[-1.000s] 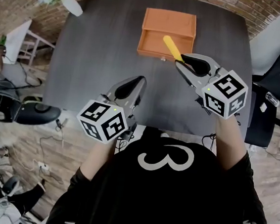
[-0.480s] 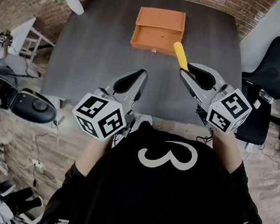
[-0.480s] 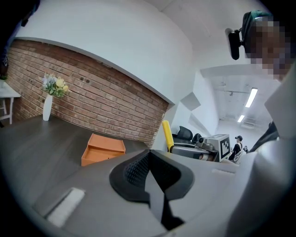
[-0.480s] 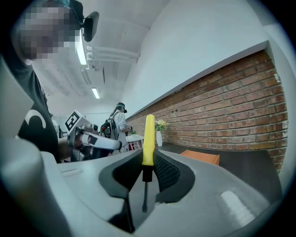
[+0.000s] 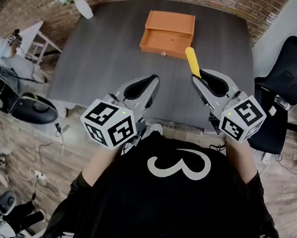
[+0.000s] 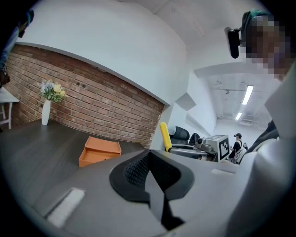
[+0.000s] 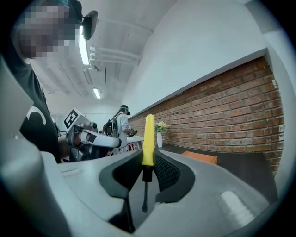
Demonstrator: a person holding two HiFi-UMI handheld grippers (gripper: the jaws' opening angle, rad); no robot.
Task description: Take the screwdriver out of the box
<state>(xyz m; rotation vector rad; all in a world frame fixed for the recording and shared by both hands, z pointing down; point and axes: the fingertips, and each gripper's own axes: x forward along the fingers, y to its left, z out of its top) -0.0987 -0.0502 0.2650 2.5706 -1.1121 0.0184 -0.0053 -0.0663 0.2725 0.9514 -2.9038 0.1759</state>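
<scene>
The orange box (image 5: pixel 168 32) stands at the far middle of the dark table (image 5: pixel 102 58), its drawer pulled out toward me. My right gripper (image 5: pixel 199 78) hovers right of and nearer than the box, shut on the screwdriver (image 5: pixel 192 61). The yellow handle sticks out past the jaws toward the box. In the right gripper view the screwdriver (image 7: pixel 148 139) stands upright between the pads of the right gripper (image 7: pixel 147 163), its dark shaft pointing back. My left gripper (image 5: pixel 151 83) hangs over the table's near edge, jaws shut and empty. In its own view the left gripper (image 6: pixel 148 159) faces the box (image 6: pixel 99 150).
A white vase of flowers (image 5: pixel 79 0) stands at the table's far left corner. A black office chair (image 5: pixel 295 73) is beside the table's right edge, a white chair (image 5: pixel 32 43) at the left. A person (image 7: pixel 122 124) stands far off in the room.
Both grippers have drawn back from the box toward me. The screwdriver's handle, earlier over the open drawer, now sits to the right of the box and clear of it.
</scene>
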